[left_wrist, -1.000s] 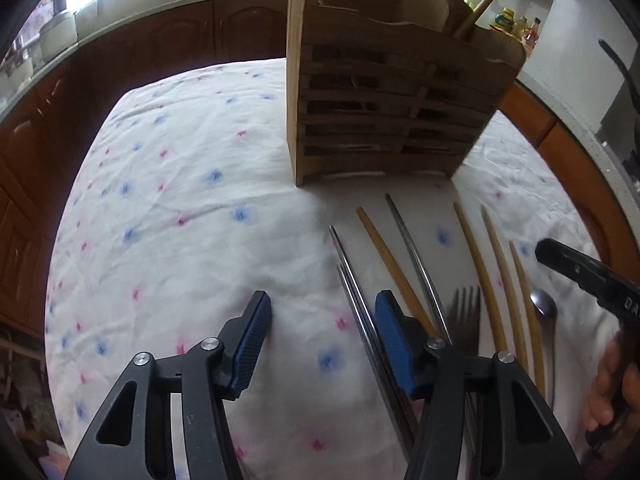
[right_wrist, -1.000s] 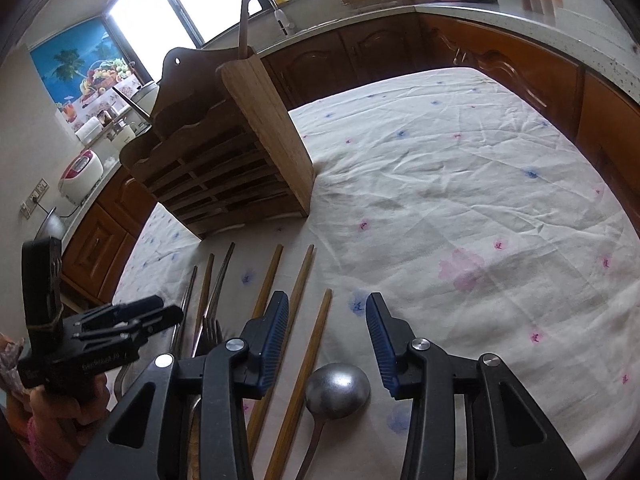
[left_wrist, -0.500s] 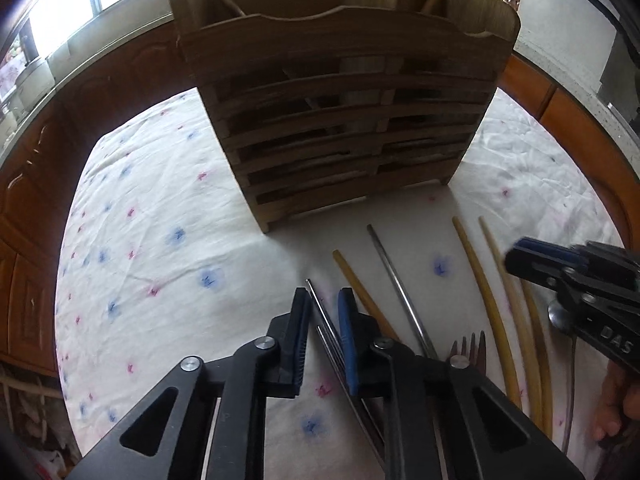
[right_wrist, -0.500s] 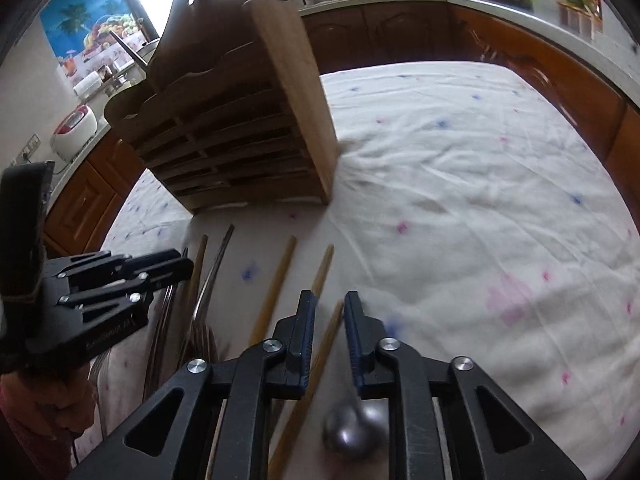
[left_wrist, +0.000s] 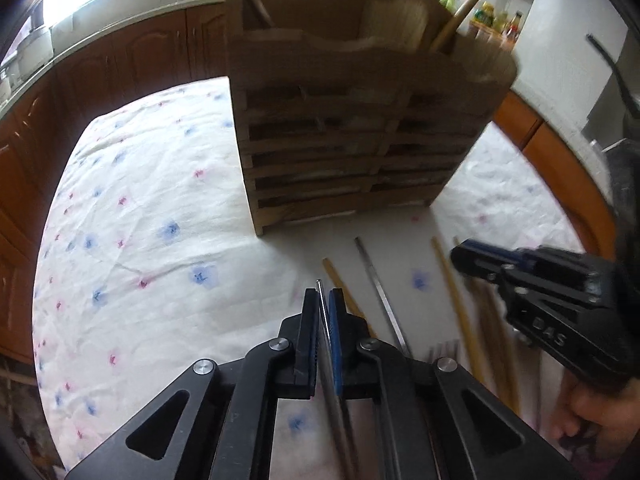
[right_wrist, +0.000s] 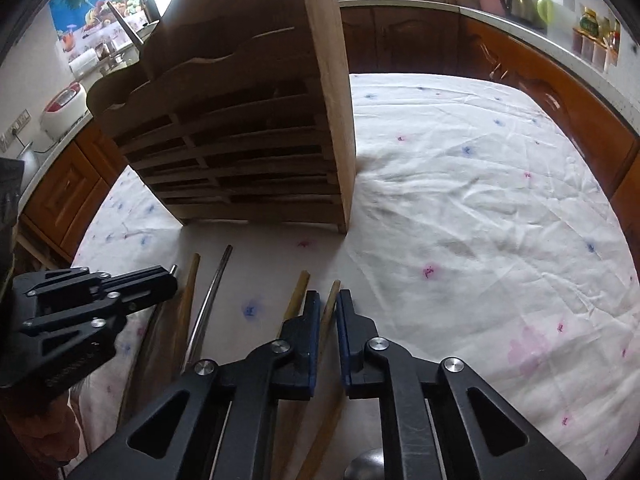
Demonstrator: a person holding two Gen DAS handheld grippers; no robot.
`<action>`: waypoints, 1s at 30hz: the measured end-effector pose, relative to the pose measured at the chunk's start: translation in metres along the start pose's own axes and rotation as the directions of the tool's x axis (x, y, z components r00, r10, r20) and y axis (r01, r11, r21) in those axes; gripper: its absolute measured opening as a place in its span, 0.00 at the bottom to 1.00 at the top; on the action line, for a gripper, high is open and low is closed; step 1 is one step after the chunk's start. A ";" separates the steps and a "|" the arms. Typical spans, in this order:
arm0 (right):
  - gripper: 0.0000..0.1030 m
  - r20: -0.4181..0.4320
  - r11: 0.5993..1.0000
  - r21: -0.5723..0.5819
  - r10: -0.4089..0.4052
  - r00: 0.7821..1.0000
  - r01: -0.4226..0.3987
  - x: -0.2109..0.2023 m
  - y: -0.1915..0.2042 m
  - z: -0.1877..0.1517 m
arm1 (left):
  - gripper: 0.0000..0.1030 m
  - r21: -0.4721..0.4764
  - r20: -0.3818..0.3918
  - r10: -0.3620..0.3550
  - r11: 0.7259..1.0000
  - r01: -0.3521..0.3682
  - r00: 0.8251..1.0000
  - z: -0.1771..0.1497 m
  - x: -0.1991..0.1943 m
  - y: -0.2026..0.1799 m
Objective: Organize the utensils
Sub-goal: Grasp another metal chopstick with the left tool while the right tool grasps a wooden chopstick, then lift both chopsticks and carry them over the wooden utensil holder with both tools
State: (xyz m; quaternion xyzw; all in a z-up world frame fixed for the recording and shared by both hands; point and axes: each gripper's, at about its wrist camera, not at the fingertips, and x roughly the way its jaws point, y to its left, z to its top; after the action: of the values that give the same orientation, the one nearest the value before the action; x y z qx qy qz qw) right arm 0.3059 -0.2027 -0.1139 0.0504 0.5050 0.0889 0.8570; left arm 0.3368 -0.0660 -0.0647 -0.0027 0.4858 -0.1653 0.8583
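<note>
- The left gripper (left_wrist: 324, 300) has just been closing, and its blue pads now pinch a thin metal chopstick (left_wrist: 321, 289) whose tip pokes out just past the fingertips.
- The right gripper (right_wrist: 328, 300) has also just been closing; its pads clamp a wooden chopstick (right_wrist: 333, 289) that runs back under the tool.
- A wooden rack (left_wrist: 352, 132) stands upright on the flowered cloth (left_wrist: 140, 216), just beyond the row of utensils; a few sticks already lean in its top compartments.
- On the cloth between the two grippers lie another wooden chopstick (right_wrist: 298, 292), a metal handle (right_wrist: 212, 292) and a further wooden stick (right_wrist: 190, 280), all pointing toward the rack.
- A spoon bowl (right_wrist: 364, 464) shows at the bottom edge of the right view, below the right gripper.
- Fork tines (left_wrist: 442, 350) show beside the left gripper, blurred.
</note>
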 end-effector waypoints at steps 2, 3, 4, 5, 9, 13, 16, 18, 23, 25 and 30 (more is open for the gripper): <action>0.07 0.029 0.998 0.035 0.046 0.999 -0.047 -0.011 -0.005 0.000 | 0.03 -0.004 0.027 -0.011 1.000 0.011 1.000 -0.001 -0.012 0.002; 0.06 0.053 0.996 0.054 0.070 0.996 -0.073 -0.021 -0.009 -0.001 | 0.03 -0.012 0.040 -0.020 1.000 0.021 0.999 -0.002 -0.019 0.003; 0.06 0.077 0.991 0.072 0.104 0.992 -0.109 -0.030 -0.011 -0.001 | 0.03 -0.021 0.054 -0.032 0.999 0.033 0.998 -0.003 -0.026 0.004; 0.06 0.098 0.988 0.082 0.125 0.987 -0.133 -0.039 -0.013 -0.001 | 0.03 -0.029 0.067 -0.041 0.999 0.043 0.997 -0.004 -0.034 0.005; 0.05 0.176 0.983 0.070 0.154 0.972 -0.168 -0.079 -0.011 0.001 | 0.03 -0.041 0.125 -0.065 0.997 0.070 0.990 -0.010 -0.064 0.010; 0.05 0.224 0.977 0.067 0.185 0.957 -0.205 -0.108 -0.010 0.000 | 0.02 -0.037 0.184 -0.074 0.996 0.082 0.980 -0.020 -0.101 0.011; 0.04 0.262 0.974 0.059 0.197 0.945 -0.219 -0.130 -0.009 0.000 | 0.02 -0.028 0.226 -0.079 0.996 0.087 0.971 -0.033 -0.125 0.008; 0.04 0.287 0.974 0.046 0.198 0.937 -0.220 -0.140 -0.004 0.001 | 0.02 -0.023 0.246 -0.084 0.996 0.092 0.966 -0.040 -0.141 0.010; 0.04 0.332 0.975 0.011 0.206 0.921 -0.222 -0.165 0.011 -0.002 | 0.02 -0.011 0.296 -0.096 0.995 0.104 0.950 -0.059 -0.170 0.007; 0.04 0.350 0.975 0.001 0.209 0.913 -0.223 -0.175 0.014 -0.004 | 0.02 -0.009 0.315 -0.101 0.994 0.109 0.944 -0.065 -0.180 0.008; 0.04 0.383 0.975 -0.017 0.210 0.899 -0.221 -0.191 0.018 -0.006 | 0.02 -0.004 0.352 -0.111 0.993 0.120 0.929 -0.081 -0.203 0.015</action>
State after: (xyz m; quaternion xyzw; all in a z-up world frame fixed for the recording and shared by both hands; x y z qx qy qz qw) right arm 0.2081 -0.2234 0.0500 0.1338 0.3204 0.1648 0.9232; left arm 0.1774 0.0186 0.0596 -0.0719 0.3258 -0.2061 0.9199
